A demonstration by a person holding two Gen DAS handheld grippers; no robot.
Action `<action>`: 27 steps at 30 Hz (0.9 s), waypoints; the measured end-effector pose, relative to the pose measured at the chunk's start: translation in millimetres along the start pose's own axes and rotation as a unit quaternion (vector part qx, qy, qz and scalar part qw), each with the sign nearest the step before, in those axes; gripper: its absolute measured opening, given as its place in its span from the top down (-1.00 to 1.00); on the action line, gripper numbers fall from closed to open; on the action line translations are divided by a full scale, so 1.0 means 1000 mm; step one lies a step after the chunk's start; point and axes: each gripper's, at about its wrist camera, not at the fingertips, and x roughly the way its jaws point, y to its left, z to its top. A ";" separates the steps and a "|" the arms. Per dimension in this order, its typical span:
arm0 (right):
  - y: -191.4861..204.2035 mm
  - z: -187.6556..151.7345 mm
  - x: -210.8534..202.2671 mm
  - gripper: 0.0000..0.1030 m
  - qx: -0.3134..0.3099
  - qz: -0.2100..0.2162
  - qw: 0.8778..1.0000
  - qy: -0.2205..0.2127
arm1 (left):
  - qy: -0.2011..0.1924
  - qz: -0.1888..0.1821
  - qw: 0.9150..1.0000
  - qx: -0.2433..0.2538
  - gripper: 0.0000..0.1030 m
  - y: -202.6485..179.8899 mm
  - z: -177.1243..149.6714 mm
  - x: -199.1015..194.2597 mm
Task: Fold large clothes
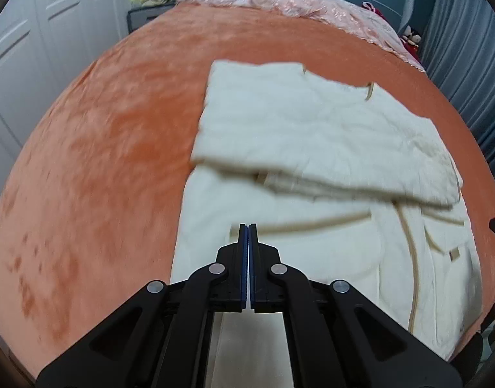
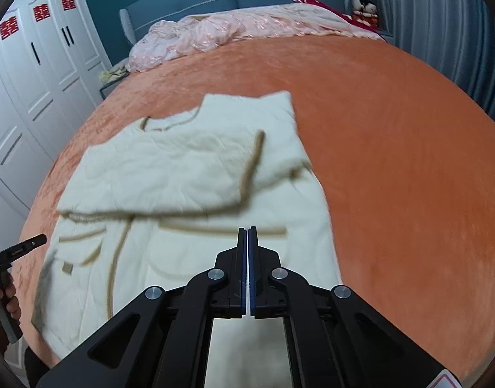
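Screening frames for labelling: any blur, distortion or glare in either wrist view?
Left wrist view: motion blur smears the cream garment and orange bedspread, while the shut left gripper stays sharp; strong fisheye bulge, dark corners. Right wrist view: same blur on the garment, right gripper crisp, wardrobe bowed. Lighting soft and even; no harsh glare.

Left gripper (image 1: 247, 226) tilted steeply down above the cream garment (image 1: 328, 135), jaws pressed together, nothing between them. Right gripper (image 2: 247, 229) likewise angled down over the garment, jaws closed and empty. Left hand (image 2: 3, 294) wrapped around its gripper's handle at the garment's left edge, seen from the right wrist view.
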 end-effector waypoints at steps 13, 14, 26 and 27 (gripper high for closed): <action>-0.092 -0.134 -0.049 -0.07 0.167 0.003 0.985 0.037 | 0.024 -0.049 0.987 -0.150 0.36 0.052 -0.128 -0.047; -0.092 -0.135 -0.048 -0.11 0.173 0.009 0.984 0.034 | 0.017 -0.050 0.986 -0.160 0.01 0.051 -0.128 -0.049; -0.070 -0.142 -0.018 -0.29 0.229 0.076 0.969 0.053 | 0.028 0.009 0.973 -0.230 -0.35 0.056 -0.139 -0.038; -0.067 -0.141 -0.016 -0.29 0.227 0.076 0.970 0.053 | 0.026 0.011 0.974 -0.224 -0.35 0.056 -0.139 -0.036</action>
